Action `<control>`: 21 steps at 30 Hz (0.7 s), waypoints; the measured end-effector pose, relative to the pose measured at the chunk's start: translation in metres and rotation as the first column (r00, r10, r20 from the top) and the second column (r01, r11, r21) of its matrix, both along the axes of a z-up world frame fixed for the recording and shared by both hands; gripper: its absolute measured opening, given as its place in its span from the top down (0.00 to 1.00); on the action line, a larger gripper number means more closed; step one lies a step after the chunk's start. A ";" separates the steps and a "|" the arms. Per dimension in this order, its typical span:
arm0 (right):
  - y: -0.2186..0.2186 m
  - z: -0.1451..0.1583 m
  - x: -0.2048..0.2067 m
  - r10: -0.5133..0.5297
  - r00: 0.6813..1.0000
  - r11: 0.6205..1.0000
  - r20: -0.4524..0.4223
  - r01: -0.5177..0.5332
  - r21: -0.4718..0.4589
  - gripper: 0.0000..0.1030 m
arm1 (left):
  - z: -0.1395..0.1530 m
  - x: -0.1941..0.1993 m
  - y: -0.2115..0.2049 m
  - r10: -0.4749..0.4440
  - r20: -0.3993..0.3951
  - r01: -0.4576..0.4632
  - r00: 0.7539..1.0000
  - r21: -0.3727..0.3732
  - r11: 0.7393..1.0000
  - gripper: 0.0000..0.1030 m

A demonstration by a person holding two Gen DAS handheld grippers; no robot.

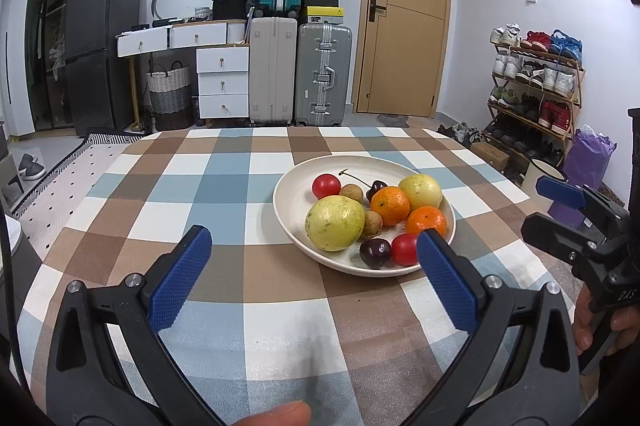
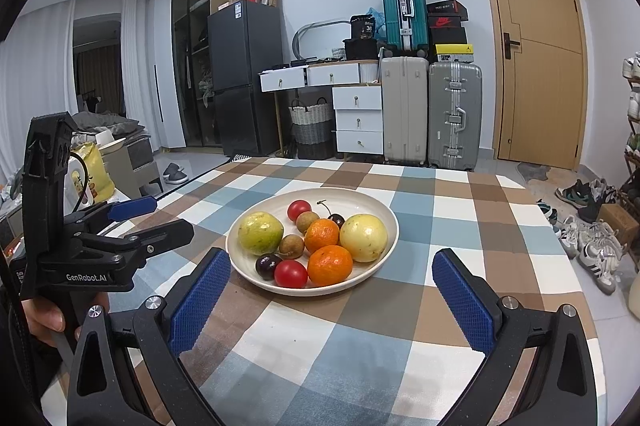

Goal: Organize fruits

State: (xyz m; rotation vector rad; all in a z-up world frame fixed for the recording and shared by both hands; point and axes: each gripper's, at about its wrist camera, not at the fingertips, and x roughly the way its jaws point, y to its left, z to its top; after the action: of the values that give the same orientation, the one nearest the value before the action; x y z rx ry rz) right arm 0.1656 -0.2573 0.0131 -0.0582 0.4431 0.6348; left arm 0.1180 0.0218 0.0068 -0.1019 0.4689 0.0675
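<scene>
The left tongs (image 1: 314, 246) hang spread wide over the near part of the counter (image 1: 224, 185), empty, their blue pads apart with checked cloth between them; the right pad reaches the near rim of the plate (image 1: 288, 193). A thumb tip shows at the bottom edge of the left wrist view.

The cream plate sits toward the middle of the counter, nearer its right edge as the left wrist camera sees it. Across it, from left to right in the right wrist view: a green-yellow guava (image 2: 261, 233) at the left side, a dark cherry (image 2: 267, 266) by the near rim, a brown longan (image 2: 291, 246), a red tomato (image 2: 291, 274) at the near rim, a second red tomato (image 2: 299, 209) at the far side, a second longan (image 2: 307, 221), an orange (image 2: 322, 236), a second orange (image 2: 330, 265) in front of it, a stemmed cherry (image 2: 337, 220) behind, and a pale yellow guava (image 2: 363, 238) at the right side. The fruits lie bunched, many touching.

The right tongs (image 2: 330, 300) are also spread wide and empty, just short of the plate's near rim, held over the near edge of the counter.
</scene>
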 end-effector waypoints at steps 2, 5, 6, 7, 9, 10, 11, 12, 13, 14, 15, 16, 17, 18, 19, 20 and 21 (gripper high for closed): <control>-0.001 0.000 0.000 0.000 1.000 1.000 0.000 0.000 0.003 0.00 | 0.000 0.000 0.000 0.000 0.000 0.000 1.000 -0.001 1.000 0.01; 0.000 0.000 0.000 0.000 1.000 1.000 -0.001 0.000 0.002 0.00 | 0.000 0.000 0.000 0.000 0.000 0.000 1.000 -0.002 1.000 0.01; 0.000 0.000 0.000 0.000 1.000 1.000 0.001 0.000 0.000 0.00 | 0.000 0.000 0.000 0.000 0.000 0.000 1.000 -0.002 1.000 0.01; 0.000 0.000 0.000 0.000 1.000 1.000 0.002 0.000 0.000 0.00 | 0.000 0.000 0.000 0.001 0.000 -0.001 1.000 -0.002 1.000 0.01; 0.001 0.000 0.000 0.001 1.000 1.000 0.003 -0.001 -0.001 0.00 | 0.000 0.000 0.000 0.000 0.000 0.000 1.000 -0.001 1.000 0.01; 0.001 0.000 0.000 0.002 1.000 1.000 0.002 -0.002 -0.001 0.00 | 0.000 0.000 0.000 0.000 0.000 0.000 1.000 -0.001 1.000 0.01; 0.000 0.000 0.000 0.003 1.000 1.000 0.002 -0.003 -0.001 0.00 | 0.000 0.000 0.000 0.000 0.000 0.000 1.000 -0.001 1.000 0.01; 0.000 0.000 0.000 0.002 1.000 1.000 0.002 -0.002 -0.001 0.00 | 0.000 0.000 0.000 0.000 0.001 0.000 1.000 -0.001 1.000 0.01; 0.001 0.000 0.000 0.001 1.000 1.000 0.001 -0.001 0.000 0.00 | 0.000 0.000 0.000 -0.001 0.001 0.001 1.000 -0.002 1.000 0.01; 0.000 0.000 0.000 0.002 1.000 1.000 0.000 -0.002 0.000 0.00 | 0.000 0.000 0.000 -0.002 0.000 0.002 1.000 -0.002 1.000 0.01; 0.001 0.000 0.000 0.003 1.000 1.000 0.000 -0.003 0.000 0.00 | 0.000 0.000 0.000 -0.003 0.000 0.003 1.000 -0.003 1.000 0.01; 0.001 0.000 0.000 0.002 1.000 1.000 0.000 -0.002 0.000 0.00 | 0.000 0.000 -0.001 -0.005 0.001 0.005 1.000 -0.005 1.000 0.01; 0.001 0.000 0.000 0.002 1.000 1.000 0.000 -0.002 -0.001 0.00 | 0.001 0.000 -0.001 -0.005 0.002 0.005 1.000 -0.006 1.000 0.01; 0.001 0.000 -0.001 0.003 1.000 1.000 0.001 -0.003 -0.001 0.00 | 0.001 0.000 -0.001 -0.004 0.001 0.004 1.000 -0.005 1.000 0.01; 0.001 0.000 0.000 0.004 1.000 1.000 0.002 -0.004 -0.001 0.00 | 0.001 0.001 -0.002 -0.004 0.002 0.004 1.000 -0.007 1.000 0.01; 0.001 0.000 0.000 0.004 1.000 1.000 0.002 -0.004 -0.002 0.00 | 0.001 0.000 -0.002 -0.003 0.002 0.003 1.000 -0.006 1.000 0.01; 0.003 -0.001 -0.001 0.006 1.000 1.000 0.003 -0.006 -0.003 0.00 | 0.001 0.001 -0.002 -0.001 0.000 0.001 1.000 -0.006 1.000 0.01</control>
State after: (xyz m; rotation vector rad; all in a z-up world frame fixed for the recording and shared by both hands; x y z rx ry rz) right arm 0.1645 -0.2546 0.0125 -0.0638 0.4413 0.6397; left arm 0.1188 0.0200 0.0073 -0.1071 0.4689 0.0654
